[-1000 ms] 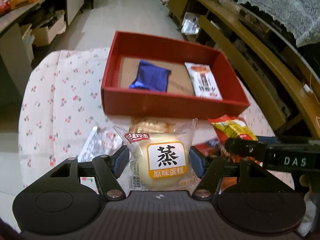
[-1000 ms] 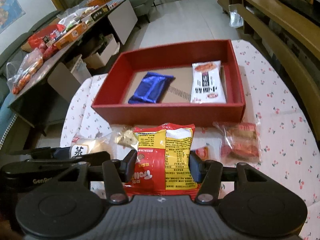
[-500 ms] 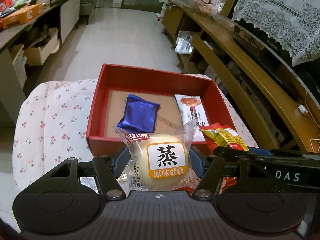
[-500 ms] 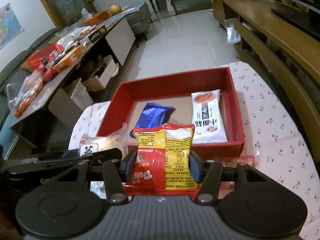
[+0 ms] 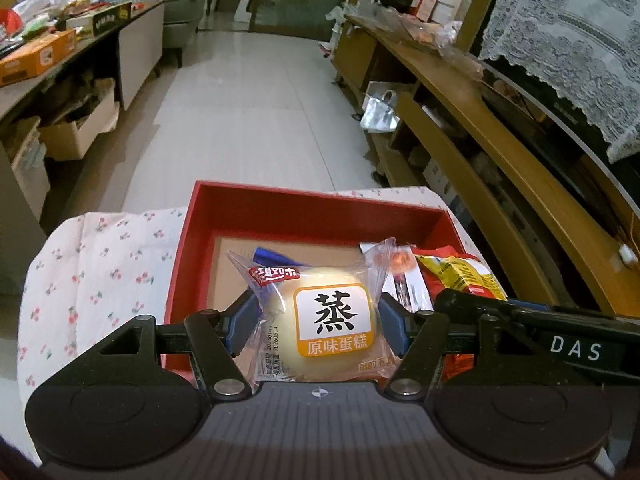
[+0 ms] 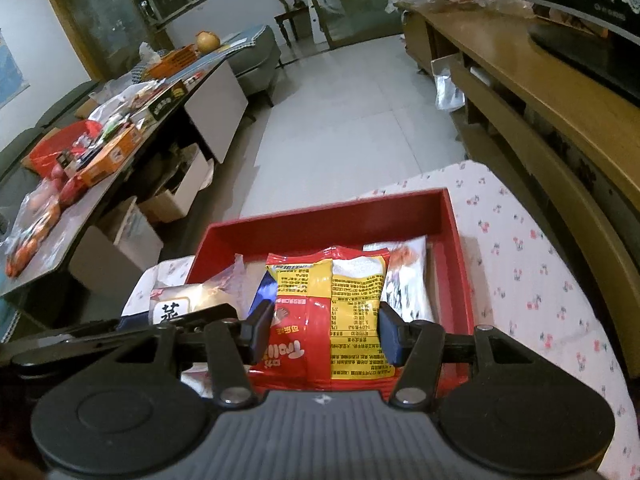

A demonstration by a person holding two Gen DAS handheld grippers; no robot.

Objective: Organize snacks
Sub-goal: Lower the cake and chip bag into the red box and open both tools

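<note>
My left gripper (image 5: 318, 316) is shut on a clear-wrapped steamed cake (image 5: 320, 320) and holds it above the near part of the red box (image 5: 312, 210). My right gripper (image 6: 326, 326) is shut on a red and yellow snack bag (image 6: 332, 312), also above the red box (image 6: 320, 224), to the right of the cake (image 6: 188, 300). A blue packet (image 5: 266, 254) and a white packet (image 6: 408, 280) lie in the box, partly hidden behind the held snacks.
The box sits on a table with a cherry-print cloth (image 5: 100, 264). A long wooden bench (image 5: 500, 152) runs along the right. A cluttered side table (image 6: 100, 152) stands at the left, with tiled floor (image 5: 256, 108) beyond.
Both grippers have risen and moved forward with their snacks, from the cloth in front of the box to above its near part. The loose snacks on the cloth have dropped out of view.
</note>
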